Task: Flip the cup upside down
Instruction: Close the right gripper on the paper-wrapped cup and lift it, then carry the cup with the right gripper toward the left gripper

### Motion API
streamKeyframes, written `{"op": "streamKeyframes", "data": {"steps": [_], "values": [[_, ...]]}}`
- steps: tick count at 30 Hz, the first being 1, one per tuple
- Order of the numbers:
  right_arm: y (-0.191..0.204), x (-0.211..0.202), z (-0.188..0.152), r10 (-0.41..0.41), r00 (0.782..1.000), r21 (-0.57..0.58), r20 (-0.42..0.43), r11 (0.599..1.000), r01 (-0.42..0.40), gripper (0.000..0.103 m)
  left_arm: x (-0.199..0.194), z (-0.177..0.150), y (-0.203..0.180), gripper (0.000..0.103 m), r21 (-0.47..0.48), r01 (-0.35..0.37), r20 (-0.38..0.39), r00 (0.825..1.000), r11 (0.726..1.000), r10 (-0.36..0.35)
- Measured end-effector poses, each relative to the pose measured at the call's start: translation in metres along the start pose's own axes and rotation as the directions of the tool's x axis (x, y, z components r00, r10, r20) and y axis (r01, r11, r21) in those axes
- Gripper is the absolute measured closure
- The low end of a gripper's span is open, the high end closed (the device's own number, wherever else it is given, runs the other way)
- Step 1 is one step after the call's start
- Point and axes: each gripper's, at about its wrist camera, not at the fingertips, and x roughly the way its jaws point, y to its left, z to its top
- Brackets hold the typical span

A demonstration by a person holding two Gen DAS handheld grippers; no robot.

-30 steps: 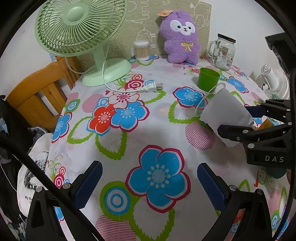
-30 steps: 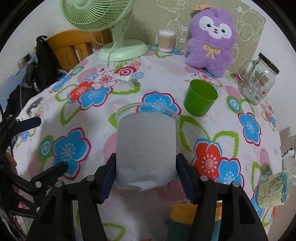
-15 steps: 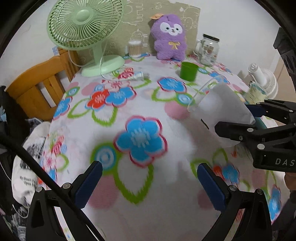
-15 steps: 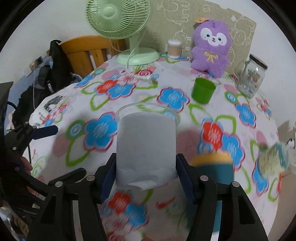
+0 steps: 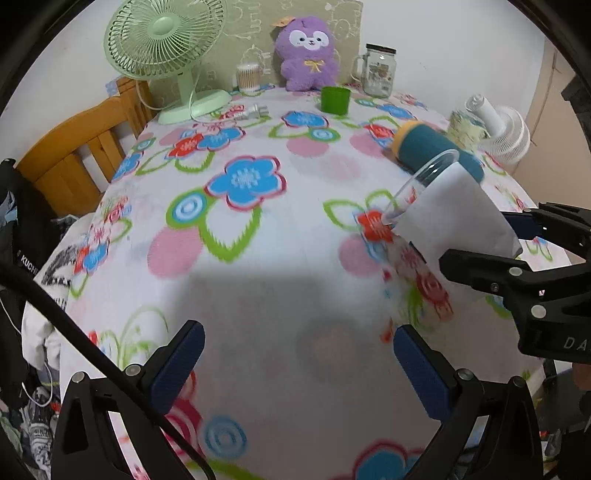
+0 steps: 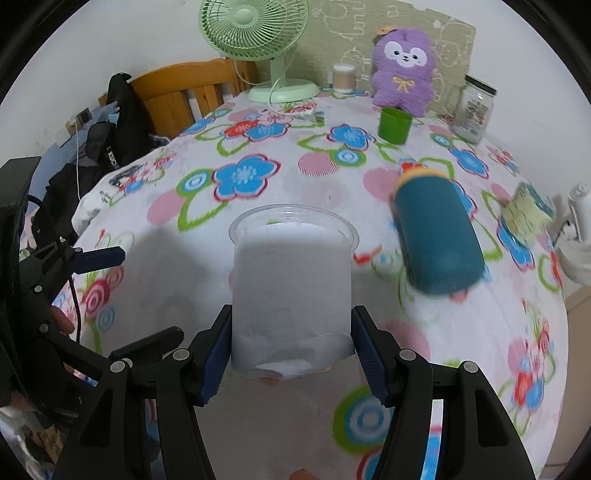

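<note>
A clear plastic cup with a white paper wrap (image 6: 291, 291) is held off the flowered tablecloth, mouth pointing away from the camera. My right gripper (image 6: 291, 350) is shut on its lower end, blue pads pressing both sides. In the left wrist view the same cup (image 5: 447, 210) lies tilted at the right, mouth toward the upper left, held by the right gripper (image 5: 517, 243). My left gripper (image 5: 295, 365) is open over the near part of the table with nothing between its blue pads. It also shows at the left edge as the left gripper (image 6: 85, 291).
A teal bottle with a yellow cap (image 6: 436, 232) lies on its side to the right of the cup. Farther back are a green cup (image 6: 394, 124), a glass jar (image 6: 474, 109), a purple plush toy (image 6: 402, 70), a green fan (image 6: 258, 33) and a wooden chair (image 5: 74, 155).
Both grippers have pulled back toward the near edge of the table and risen, the right one carrying the cup. The teal bottle now shows beside the cup. The grip is unchanged.
</note>
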Motion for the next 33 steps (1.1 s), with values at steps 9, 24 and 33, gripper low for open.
{"op": "streamKeyframes", "data": {"steps": [9, 24, 33], "values": [[0.001, 0.001, -0.026, -0.020, 0.999, 0.006, -0.032, 1.000, 0.021, 0.038, -0.006, -0.020, -0.018, 0.000, 0.028, -0.006, -0.019, 1.000, 1.000, 0.007], [-0.007, -0.005, -0.025, 0.012, 0.999, 0.031, -0.038, 0.999, -0.011, 0.019, -0.011, -0.020, -0.012, 0.000, -0.022, 0.005, -0.028, 1.000, 1.000, -0.005], [-0.029, -0.034, -0.026, 0.063, 0.998, 0.078, 0.014, 0.995, -0.064, 0.019, -0.023, -0.011, -0.022, 0.000, -0.061, 0.029, 0.007, 1.000, 0.998, -0.029]]}}
